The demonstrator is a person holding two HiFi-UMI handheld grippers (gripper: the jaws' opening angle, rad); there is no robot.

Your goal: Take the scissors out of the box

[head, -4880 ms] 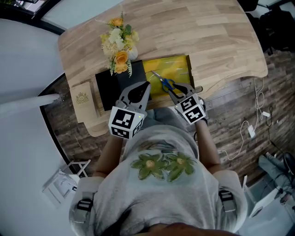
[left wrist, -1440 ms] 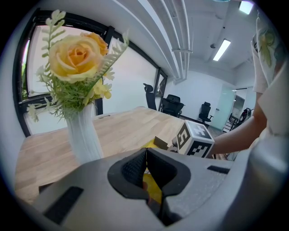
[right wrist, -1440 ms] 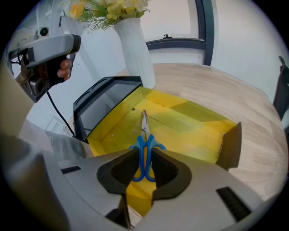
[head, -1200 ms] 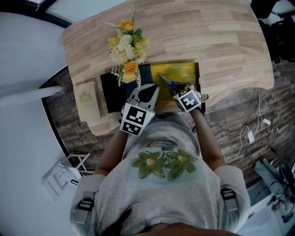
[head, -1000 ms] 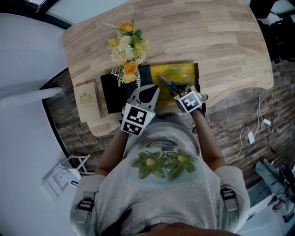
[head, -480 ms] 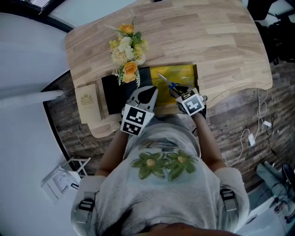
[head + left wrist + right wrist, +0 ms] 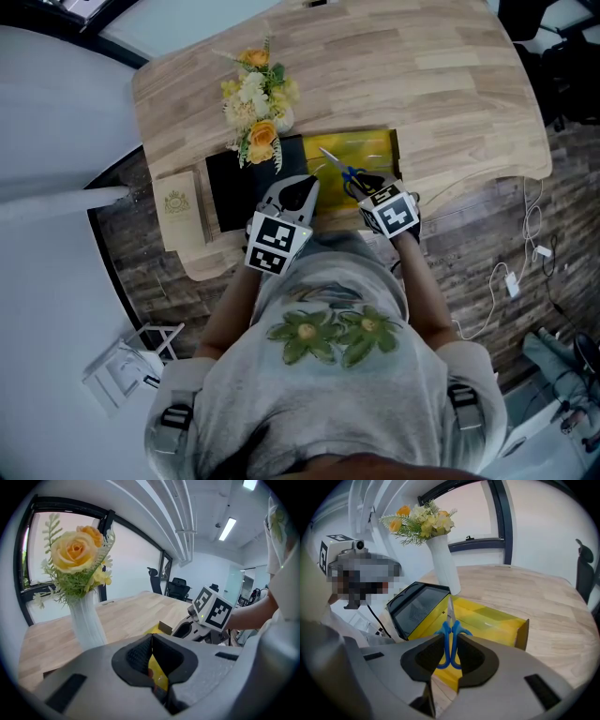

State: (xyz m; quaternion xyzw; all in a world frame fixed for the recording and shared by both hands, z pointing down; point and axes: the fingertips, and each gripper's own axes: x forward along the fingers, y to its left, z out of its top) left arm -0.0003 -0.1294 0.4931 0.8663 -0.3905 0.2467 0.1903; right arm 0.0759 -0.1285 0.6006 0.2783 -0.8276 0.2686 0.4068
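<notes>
Presently: lift-out step in hand. At left, the left hand-held gripper [image 7: 151,638] has its jaws together, possibly nipping the edge of the box [image 7: 371,148]; unclear. Centre: scissors [image 7: 451,623], blue handles clamped in the right hand-held gripper [image 7: 364,187], blades pointing away over the open box. Next: raise clear of the walls and set down on the desk [image 7: 441,94].

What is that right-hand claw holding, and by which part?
The scissors. The right claw pinches them at their blue handle loops, with the blades pointing away over the yellow box.
</notes>
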